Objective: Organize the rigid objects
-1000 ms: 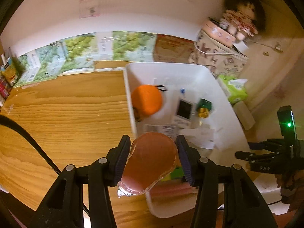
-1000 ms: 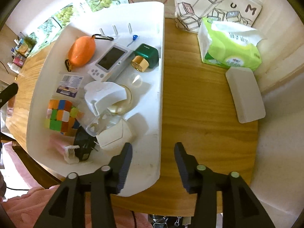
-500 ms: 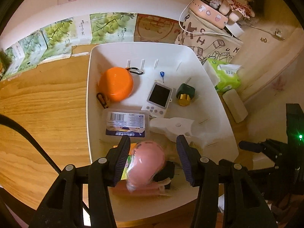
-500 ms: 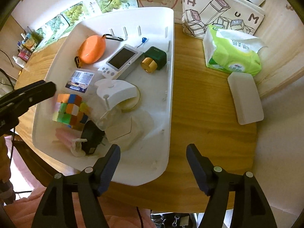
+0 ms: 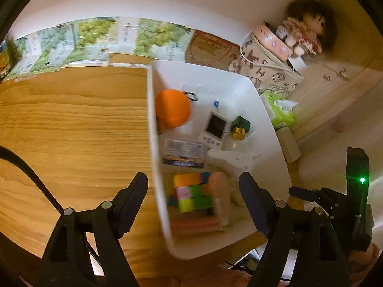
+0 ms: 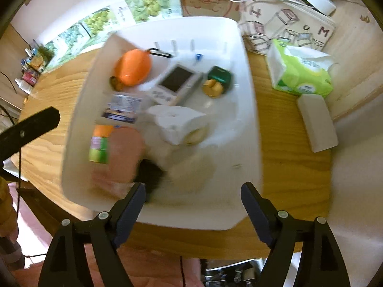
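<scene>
A white bin (image 5: 270,129) (image 6: 249,110) on the wooden table holds several items. The pink oval case (image 5: 219,193) (image 6: 124,153) lies in its near end against a colour cube (image 5: 191,191) (image 6: 99,143). Farther in lie an orange pouch (image 5: 172,111) (image 6: 132,67), a small screen device (image 5: 215,129) (image 6: 177,83), a green and gold bottle (image 5: 240,128) (image 6: 217,82) and a barcode box (image 5: 184,153) (image 6: 122,107). My left gripper (image 5: 194,198) is open and empty above the bin's near left rim. My right gripper (image 6: 192,205) is open and empty over the bin's near edge.
A green tissue pack (image 6: 301,71) (image 5: 282,112) and a white block (image 6: 317,122) lie right of the bin. A printed bag (image 6: 287,24) with a doll (image 5: 304,31) stands behind. Grape-print boxes (image 5: 95,40) line the wall. Bare table (image 5: 71,131) spreads left.
My left gripper has opened and let the pink case drop into the bin, then pulled back left. My right gripper has opened wider.
</scene>
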A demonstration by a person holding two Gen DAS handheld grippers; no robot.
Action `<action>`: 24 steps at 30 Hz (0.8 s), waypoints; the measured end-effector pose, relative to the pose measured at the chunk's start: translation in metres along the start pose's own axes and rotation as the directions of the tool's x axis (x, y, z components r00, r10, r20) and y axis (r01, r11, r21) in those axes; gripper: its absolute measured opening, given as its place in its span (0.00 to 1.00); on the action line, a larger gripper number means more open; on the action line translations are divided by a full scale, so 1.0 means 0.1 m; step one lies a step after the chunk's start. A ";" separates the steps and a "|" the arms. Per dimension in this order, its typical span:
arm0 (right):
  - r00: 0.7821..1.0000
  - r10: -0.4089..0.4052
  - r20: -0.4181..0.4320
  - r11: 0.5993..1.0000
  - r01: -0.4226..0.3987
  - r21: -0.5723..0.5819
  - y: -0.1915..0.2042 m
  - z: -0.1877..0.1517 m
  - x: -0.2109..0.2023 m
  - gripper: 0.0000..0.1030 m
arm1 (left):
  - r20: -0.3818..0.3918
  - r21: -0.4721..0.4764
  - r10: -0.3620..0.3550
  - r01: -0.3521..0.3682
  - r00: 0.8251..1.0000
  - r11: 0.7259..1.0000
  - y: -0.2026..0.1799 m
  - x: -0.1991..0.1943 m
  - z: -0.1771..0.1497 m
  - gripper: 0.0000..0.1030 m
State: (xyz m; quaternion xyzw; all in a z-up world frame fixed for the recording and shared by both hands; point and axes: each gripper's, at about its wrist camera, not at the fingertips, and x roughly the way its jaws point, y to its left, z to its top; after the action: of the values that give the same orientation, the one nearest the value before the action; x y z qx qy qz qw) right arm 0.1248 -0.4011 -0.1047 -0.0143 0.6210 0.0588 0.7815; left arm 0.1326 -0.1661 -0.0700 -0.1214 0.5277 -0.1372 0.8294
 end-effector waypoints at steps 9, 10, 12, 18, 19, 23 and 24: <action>0.994 0.017 0.108 0.995 -0.028 0.101 0.75 -0.18 -0.24 0.81 | 0.040 -0.056 0.101 -0.098 0.994 0.994 0.74 -0.58 -0.27 0.79; 0.993 0.014 0.115 0.994 -0.026 0.102 0.83 -0.21 -0.26 0.81 | 0.041 -0.057 0.113 -0.110 0.993 0.992 0.79 -0.62 -0.31 0.79; 0.991 0.013 0.134 0.995 -0.026 0.100 1.00 -0.28 -0.31 0.82 | 0.051 -0.054 0.114 -0.111 0.992 0.992 0.88 -0.70 -0.38 0.79; 0.985 0.022 0.172 0.994 -0.039 0.098 1.36 -0.45 -0.47 0.85 | 0.075 -0.091 0.130 -0.123 0.989 0.988 1.02 -0.96 -0.57 0.79; 0.984 0.022 0.174 0.995 -0.040 0.095 1.39 -0.47 -0.49 0.85 | 0.070 -0.101 0.141 -0.133 0.988 0.986 1.02 -0.98 -0.59 0.79; 0.978 0.016 0.207 0.997 -0.031 0.072 1.55 -0.55 -0.63 0.85 | 0.082 -0.103 0.114 -0.105 0.990 0.989 0.99 -1.11 -0.67 0.79; 0.976 0.011 0.219 0.998 -0.026 0.065 1.57 -0.58 -0.67 0.85 | 0.093 -0.091 0.111 -0.103 0.989 0.991 0.96 -1.15 -0.69 0.79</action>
State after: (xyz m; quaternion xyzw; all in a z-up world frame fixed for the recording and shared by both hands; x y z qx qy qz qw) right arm 0.0369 -0.2553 -0.0444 0.0242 0.5331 0.0462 0.8445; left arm 0.0330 -0.0396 -0.0352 -0.1349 0.4976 -0.0635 0.8545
